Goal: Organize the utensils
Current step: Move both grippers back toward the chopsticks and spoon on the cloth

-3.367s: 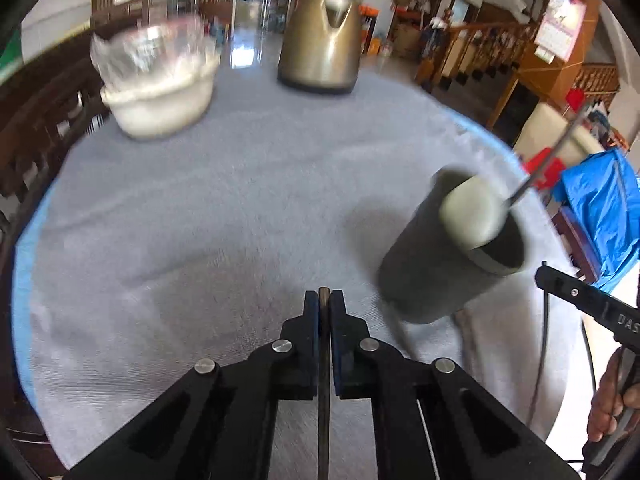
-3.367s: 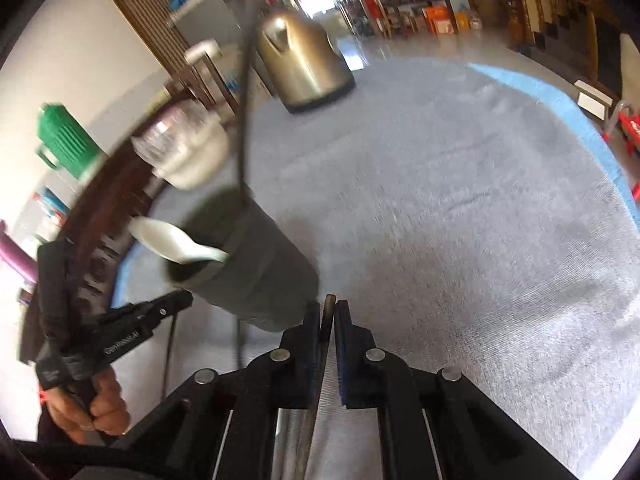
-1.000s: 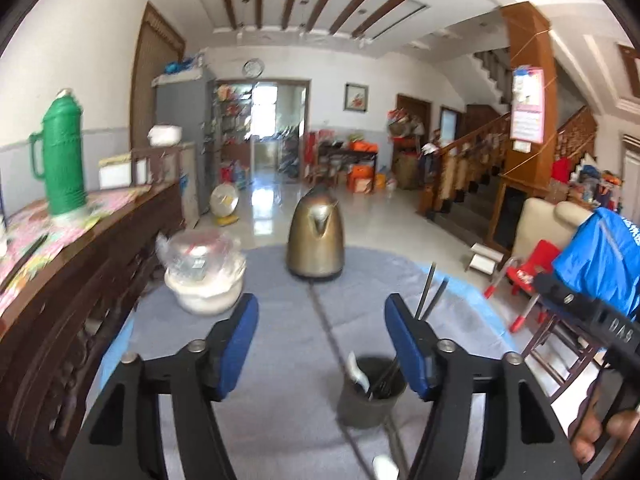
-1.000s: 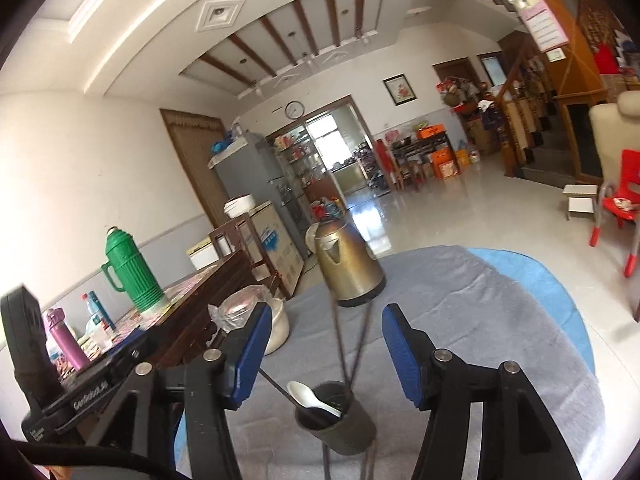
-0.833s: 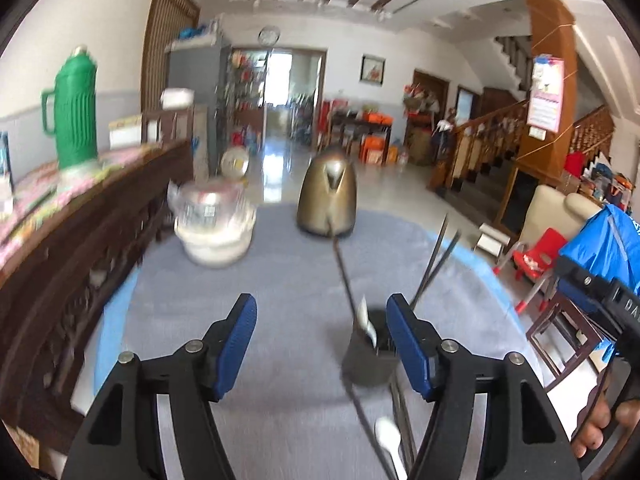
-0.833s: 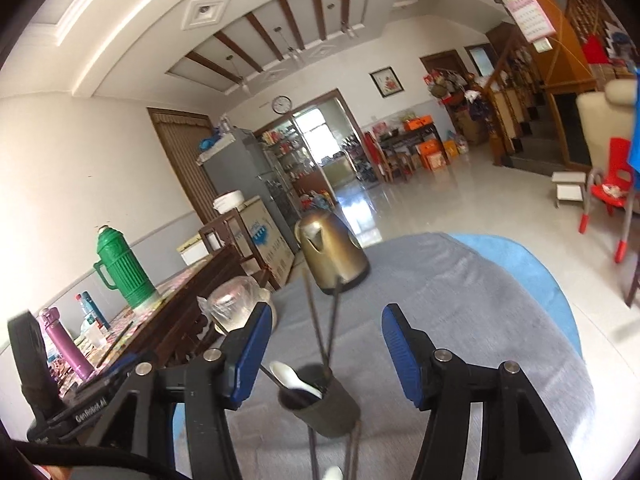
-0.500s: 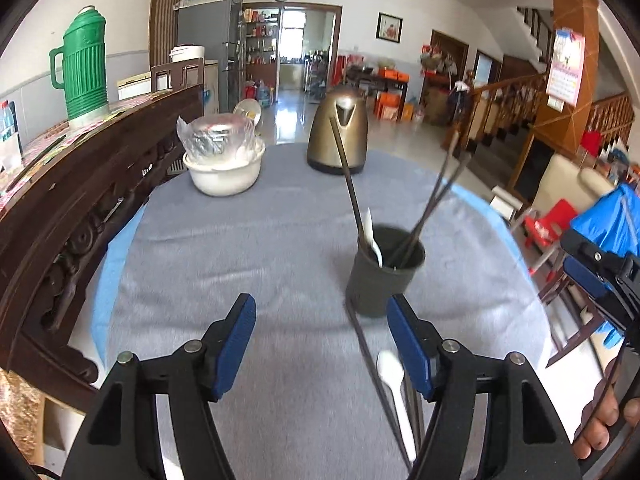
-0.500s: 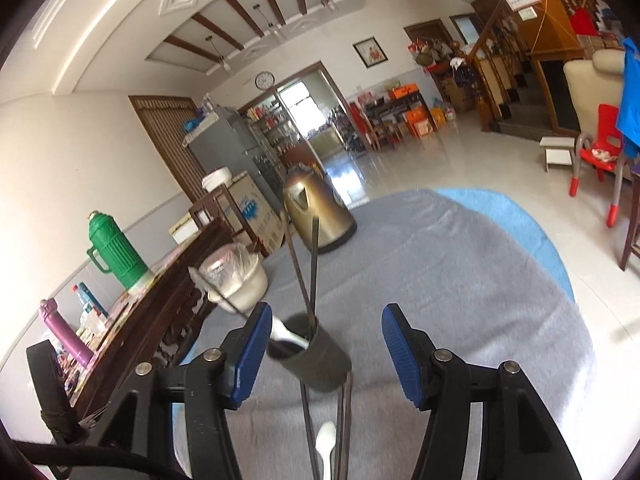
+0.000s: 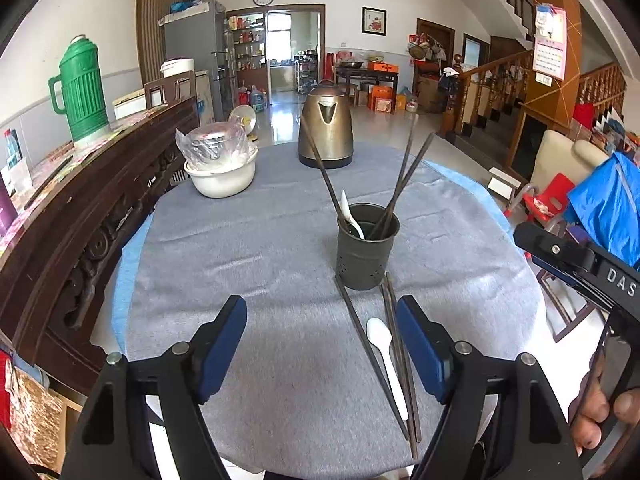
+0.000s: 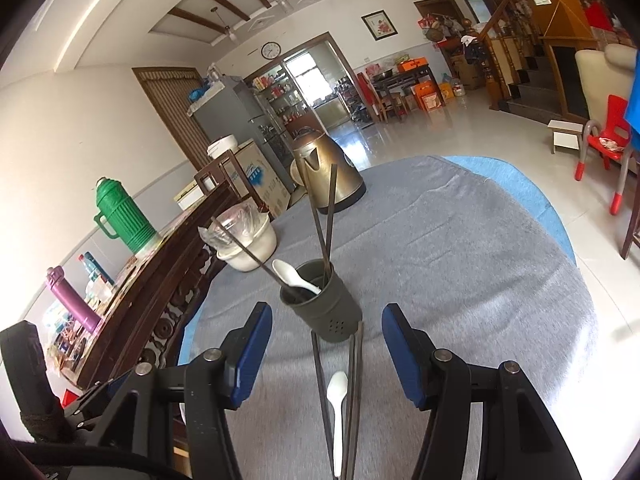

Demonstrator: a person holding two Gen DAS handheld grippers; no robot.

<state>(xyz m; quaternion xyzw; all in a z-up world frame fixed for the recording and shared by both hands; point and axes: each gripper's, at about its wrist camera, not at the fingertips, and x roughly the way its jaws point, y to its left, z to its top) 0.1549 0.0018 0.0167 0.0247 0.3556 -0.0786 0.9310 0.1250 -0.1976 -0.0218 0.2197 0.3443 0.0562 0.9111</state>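
just now opened wider: left gripper (image 9: 320, 344), empty. right gripper (image 10: 326, 346) wide, empty too. dark holder (image 9: 367, 246) upright mid-table; white spoon (image 9: 386, 356) and chopsticks (image 9: 400, 360) flat just before it.

A dark grey-green metal utensil cup (image 9: 367, 250), dotted with small round holes low on its wall, stands on a pale grey woven tablecloth (image 9: 260, 260) edged by a light blue underlay (image 10: 536, 196). Dark brown chopsticks (image 9: 362, 344) and a white plastic spoon (image 9: 384, 350) lie on the cloth. Behind are a bronze-coloured metal kettle (image 9: 326, 134), a cream bowl (image 9: 222, 178) and a ribbed green thermos flask (image 9: 82, 90).
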